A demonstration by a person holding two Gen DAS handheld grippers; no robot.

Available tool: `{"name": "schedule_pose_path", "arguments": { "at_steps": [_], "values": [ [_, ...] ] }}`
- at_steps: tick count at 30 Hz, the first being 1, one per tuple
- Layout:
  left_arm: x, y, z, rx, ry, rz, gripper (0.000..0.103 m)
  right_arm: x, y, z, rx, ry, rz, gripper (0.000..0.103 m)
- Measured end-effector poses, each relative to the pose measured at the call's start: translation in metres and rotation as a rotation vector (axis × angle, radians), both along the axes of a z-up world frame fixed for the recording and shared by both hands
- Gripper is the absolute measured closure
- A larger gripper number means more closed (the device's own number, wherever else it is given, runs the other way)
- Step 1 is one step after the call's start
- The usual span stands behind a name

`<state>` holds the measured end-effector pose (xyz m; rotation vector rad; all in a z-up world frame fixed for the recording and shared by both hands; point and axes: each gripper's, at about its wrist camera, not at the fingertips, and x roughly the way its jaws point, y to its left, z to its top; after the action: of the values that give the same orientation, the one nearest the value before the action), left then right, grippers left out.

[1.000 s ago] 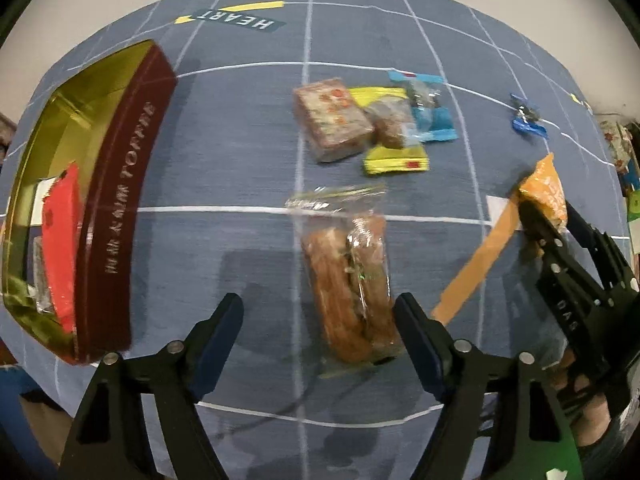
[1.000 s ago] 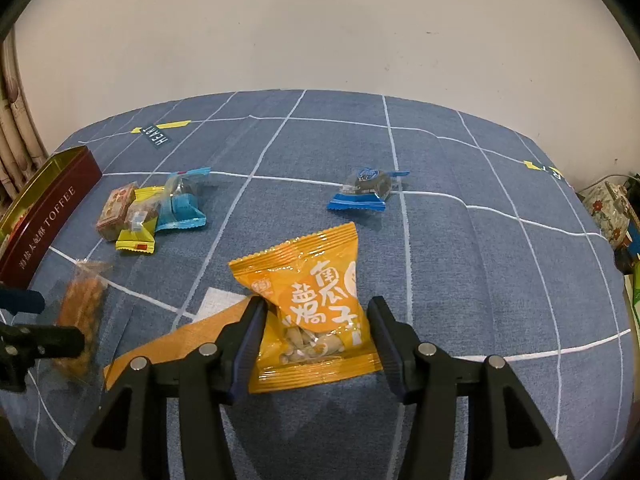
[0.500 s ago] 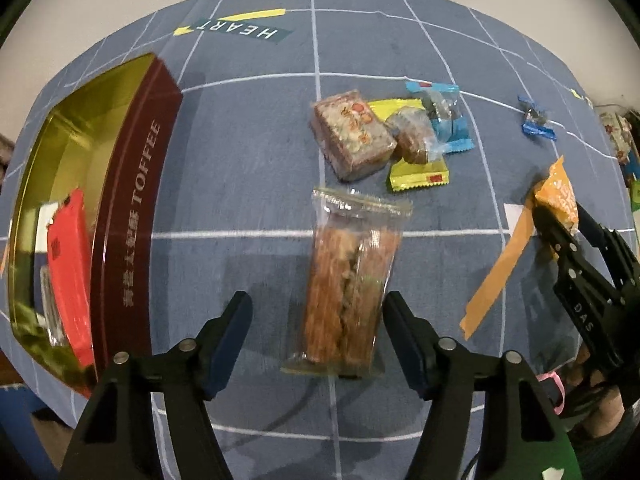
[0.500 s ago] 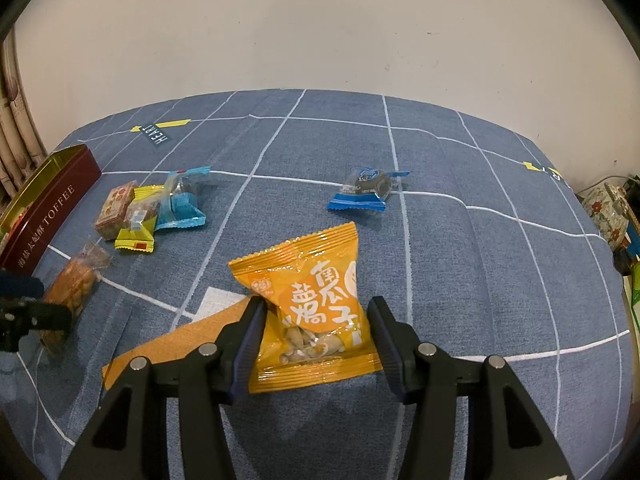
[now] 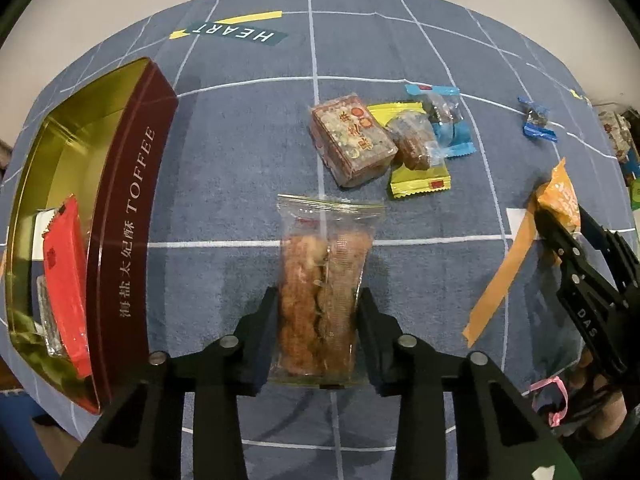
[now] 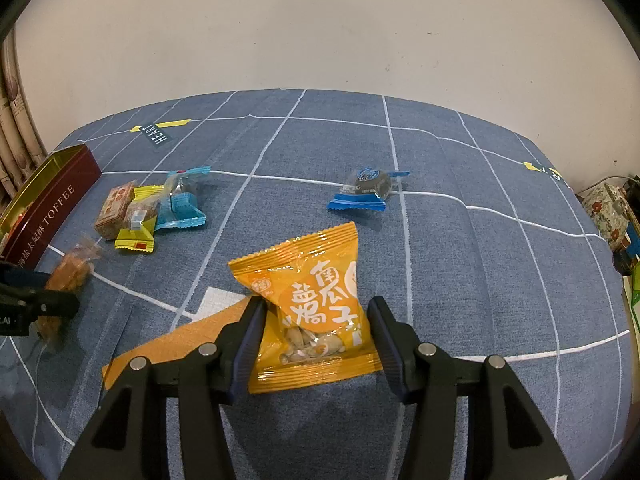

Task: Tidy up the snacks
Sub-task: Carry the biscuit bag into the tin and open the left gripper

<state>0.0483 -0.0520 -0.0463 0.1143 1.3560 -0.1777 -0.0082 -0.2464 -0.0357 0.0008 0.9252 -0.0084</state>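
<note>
Gripping the clear pastry pack (image 5: 322, 300), your left gripper (image 5: 319, 330) has just been closing, and its pads now press the pack's two long sides near the lower end. The pack's long axis runs from 6 to 12 o'clock in the left view, its crimped clear end pointing to 12, away from you, and tilted a touch toward 1. It sits over the blue cloth (image 5: 224, 168) at the middle of that view.

At 12 to 1 o'clock from the pack lies a cluster: a brown cake block (image 5: 352, 140), with a yellow packet (image 5: 418, 182) and a light-blue packet (image 5: 448, 124) touching it on the right. At 9 o'clock stands the open toffee tin (image 5: 128, 220), with a red packet (image 5: 66, 276) inside. Well apart at 2 o'clock sits a dark-blue candy (image 5: 536, 118).

Your right gripper (image 6: 316, 334) straddles the orange seed bag (image 6: 312, 304); the left pad touches the bag's edge, but you cannot tell from these views whether the right pad presses it. The bag lies at the centre of the right view, its top seam toward 12, beside an orange strip (image 6: 180, 344) at 8 o'clock.
</note>
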Motion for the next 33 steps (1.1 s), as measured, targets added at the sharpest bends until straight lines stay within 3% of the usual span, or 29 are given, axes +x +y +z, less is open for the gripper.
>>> {"name": "schedule_pose_path", "arguments": {
  "at_steps": [21, 27, 33],
  "values": [
    [-0.019, 0.013, 0.041, 0.019, -0.091, -0.052, 0.07, 0.0, 0.001, 0.0, -0.002, 0.0, -0.001, 0.049],
    [-0.01, 0.044, 0.062, 0.005, -0.122, 0.006, 0.07, 0.0, 0.001, -0.001, -0.002, -0.001, -0.001, 0.049],
    [-0.001, 0.099, 0.078, 0.039, -0.148, 0.098, 0.07, 0.0, 0.001, -0.001, -0.003, -0.001, -0.001, 0.049]
  ]
}}
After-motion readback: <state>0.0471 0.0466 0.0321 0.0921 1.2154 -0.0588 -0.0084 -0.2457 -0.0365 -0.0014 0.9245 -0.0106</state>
